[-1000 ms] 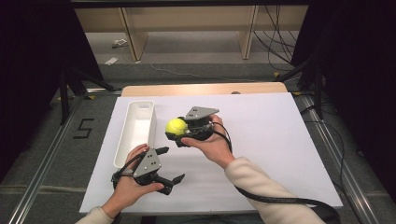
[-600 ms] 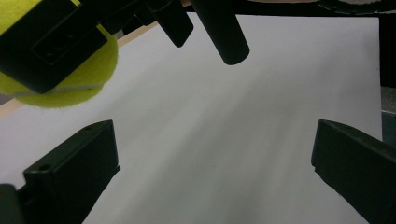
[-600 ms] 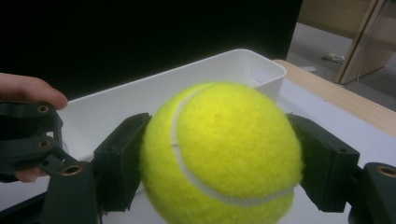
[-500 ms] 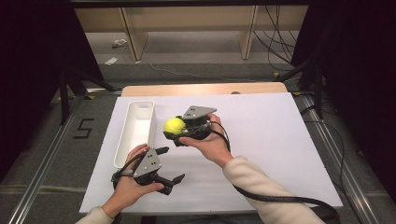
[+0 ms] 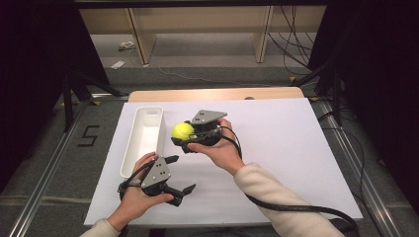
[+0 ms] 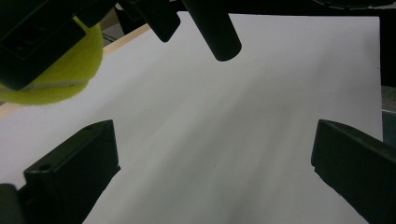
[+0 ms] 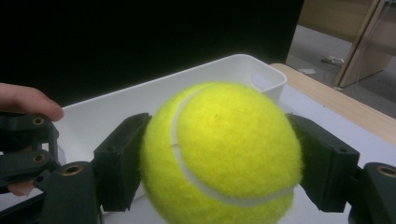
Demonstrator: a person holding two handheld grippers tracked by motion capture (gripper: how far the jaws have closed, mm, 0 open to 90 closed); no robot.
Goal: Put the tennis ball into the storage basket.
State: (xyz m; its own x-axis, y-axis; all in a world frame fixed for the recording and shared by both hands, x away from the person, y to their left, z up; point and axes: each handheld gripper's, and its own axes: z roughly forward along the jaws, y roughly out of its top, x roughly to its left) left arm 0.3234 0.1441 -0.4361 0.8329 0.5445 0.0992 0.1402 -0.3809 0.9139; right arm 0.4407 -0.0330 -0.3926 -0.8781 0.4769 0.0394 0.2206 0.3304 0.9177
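A yellow tennis ball is clamped in my right gripper, held above the white sheet just right of a long white bin. In the right gripper view the ball sits between both jaws, with the bin behind it. My left gripper rests low near the table's front edge, open and empty. Its own view shows the wide-apart jaws over bare white sheet, with the ball and the other gripper at the upper left.
The white sheet covers most of the wooden table. Black cable trails from my right forearm across the front. Wooden shelving legs stand on the floor beyond the table.
My right gripper has carried the ball a short way left, toward the bin. The left gripper has stayed where it was.
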